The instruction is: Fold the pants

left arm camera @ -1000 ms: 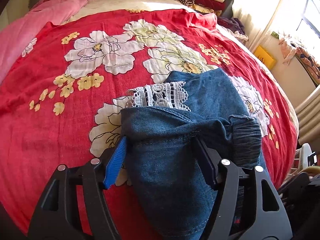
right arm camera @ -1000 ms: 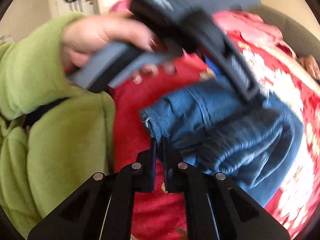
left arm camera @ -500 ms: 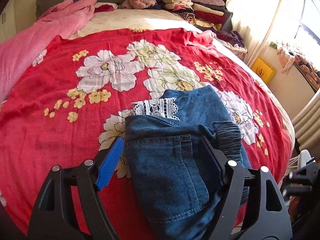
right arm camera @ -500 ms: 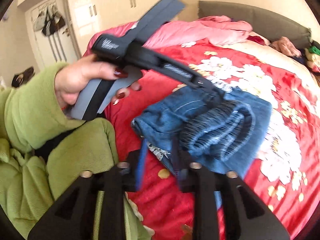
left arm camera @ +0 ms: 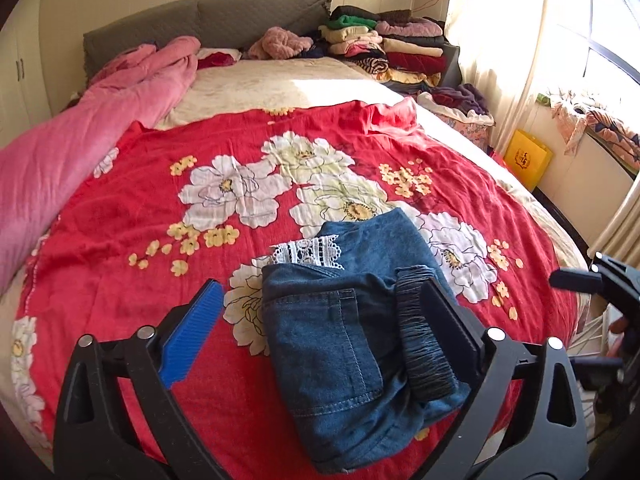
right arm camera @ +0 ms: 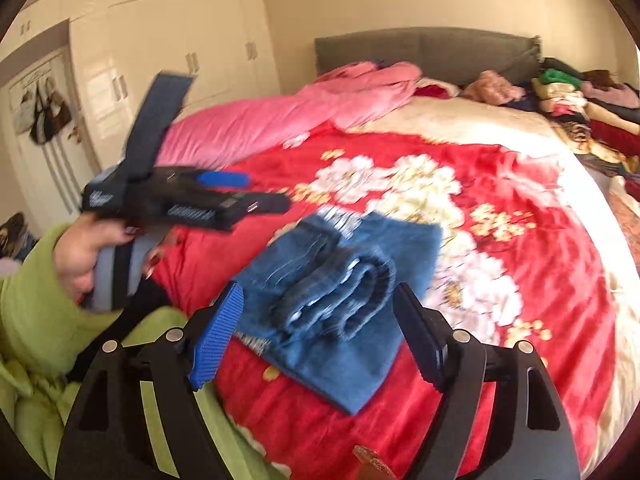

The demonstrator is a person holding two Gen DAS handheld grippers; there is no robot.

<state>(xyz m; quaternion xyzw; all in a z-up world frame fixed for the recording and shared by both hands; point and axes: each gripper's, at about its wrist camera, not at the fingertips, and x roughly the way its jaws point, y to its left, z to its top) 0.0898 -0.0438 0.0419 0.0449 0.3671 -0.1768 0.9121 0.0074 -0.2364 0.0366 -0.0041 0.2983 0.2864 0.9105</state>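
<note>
Folded pants [left arm camera: 352, 336] on the bed [left arm camera: 120, 240]

Quilt [left arm camera: 100, 120] along the bed's left side; stacked clothes [left arm camera: 384, 48] behind, beside the headboard [left arm camera: 208, 20].

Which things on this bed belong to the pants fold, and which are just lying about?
Job:
- folded denim pants, lace trim showing
- left gripper, open
- right gripper, open
- red floral bedspread under the pants

Lying about:
- pink blanket
- stacked clothes near the headboard
- yellow bag below the window
</note>
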